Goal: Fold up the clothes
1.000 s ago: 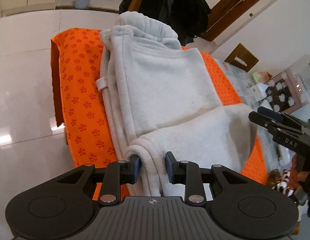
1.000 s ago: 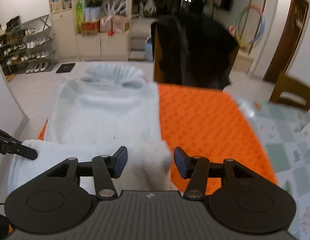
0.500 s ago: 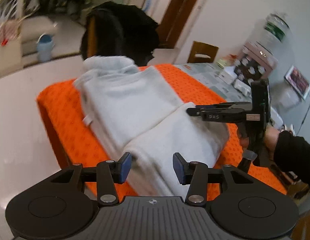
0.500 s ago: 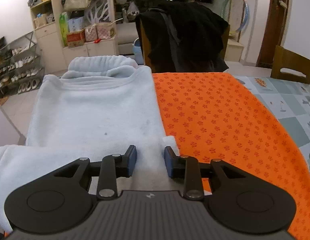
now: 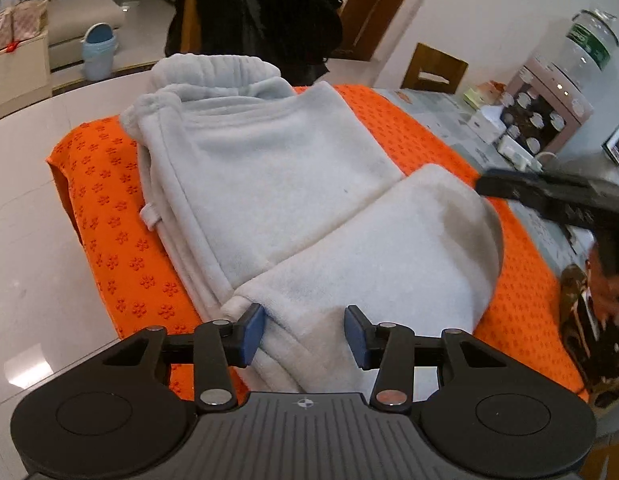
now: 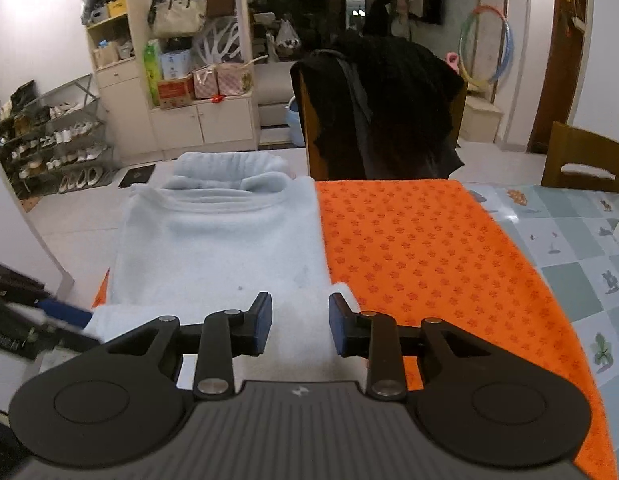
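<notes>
1. Fleece first: pale grey fleece garment [image 5: 277,184] lies on the orange mat [image 5: 109,200] covering the desk, near end already doubled over into a thick roll [image 5: 389,264], waistband at the far end.
2. Left tongs [image 5: 305,334]: jaws apart, straddling the roll's near left corner; left pad is against the fabric edge, right pad looks clear, so no clamp.
3. Right tongs [image 6: 299,328]: jaws part-way in, fleece between them at the roll's right near corner; can't tell if the pads actually pinch.
4. Key relation: the garment's long axis runs straight away from both tongs, roll just ahead and below, unfolded part beyond. Each hand sits at its own corner, about equally near.
5. Pose: both tongs angled down and forward over the near edge.
6. Judgement: next fold likely carries the roll toward the waistband; uneven grip could skew it.
7. Far: chair with black coat [image 6: 381,104] behind the desk.
</notes>
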Motion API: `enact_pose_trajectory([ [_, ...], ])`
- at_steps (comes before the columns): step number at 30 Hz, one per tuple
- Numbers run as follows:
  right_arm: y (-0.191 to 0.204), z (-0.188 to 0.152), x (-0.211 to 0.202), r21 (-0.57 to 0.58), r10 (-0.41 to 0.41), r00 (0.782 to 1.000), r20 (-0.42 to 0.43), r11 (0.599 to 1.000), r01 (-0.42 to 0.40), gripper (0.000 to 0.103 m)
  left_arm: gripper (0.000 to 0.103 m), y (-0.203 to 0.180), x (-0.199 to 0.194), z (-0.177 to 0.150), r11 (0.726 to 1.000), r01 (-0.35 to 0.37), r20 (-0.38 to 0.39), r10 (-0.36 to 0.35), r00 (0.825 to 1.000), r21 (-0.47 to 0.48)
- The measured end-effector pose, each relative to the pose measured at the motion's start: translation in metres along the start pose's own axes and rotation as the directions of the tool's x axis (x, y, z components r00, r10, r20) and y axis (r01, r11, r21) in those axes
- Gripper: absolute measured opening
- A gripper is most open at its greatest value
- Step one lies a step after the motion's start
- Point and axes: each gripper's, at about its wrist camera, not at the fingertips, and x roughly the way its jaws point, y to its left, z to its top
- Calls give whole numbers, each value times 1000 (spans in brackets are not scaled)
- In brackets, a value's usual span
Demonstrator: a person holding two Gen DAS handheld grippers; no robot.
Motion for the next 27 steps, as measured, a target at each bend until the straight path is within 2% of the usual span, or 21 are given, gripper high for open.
enact_pose_trajectory([
  [3,-7,-12,-16,-13,22,1000,-7,1000,-22,38,53,-5,-13,-4,1000,2,26,-3,1000,5],
  [5,-13,-21,-25,-23,43,999,-27,999,-43,38,58,-9,-27,-9,1000,4,49,-5,999,17],
  [6,-15,-26,-29,-32,56,998,-36,998,-57,39,64,-12,-35,-12,999,-1,65,-2,998,38],
  [8,-20,-37,-35,-55,86,995,-53,995,-89,48,73,-17,-46,-18,997,-7,88,1,996,73],
  [9,-22,-42,-38,-68,101,993,-60,992,-105,56,76,-18,-50,-21,996,-7,90,-1,996,85],
  [10,-24,-47,-40,-80,110,992,-68,990,-116,63,77,-19,-52,-25,995,-8,84,0,996,95],
  [12,-27,-57,-39,-116,118,989,-93,985,-129,70,77,-19,-51,-32,995,-12,55,7,998,97],
  [16,-35,-75,-29,-185,87,983,-162,976,-117,75,77,-14,-31,-42,999,7,-55,-4,999,53],
  [19,-40,-86,-16,-227,74,981,-182,967,-115,75,76,-19,-15,-49,997,40,-116,-33,993,60],
  [23,-40,-93,-1,-297,95,973,-210,942,-156,75,75,-33,5,-57,989,76,-166,-55,985,123],
  [26,-36,-100,6,-371,88,970,-226,913,-170,75,73,-42,14,-63,983,56,-160,-27,987,175],
  [27,-34,-102,7,-385,92,971,-222,906,-174,75,68,-43,14,-64,982,47,-152,-18,988,184],
])
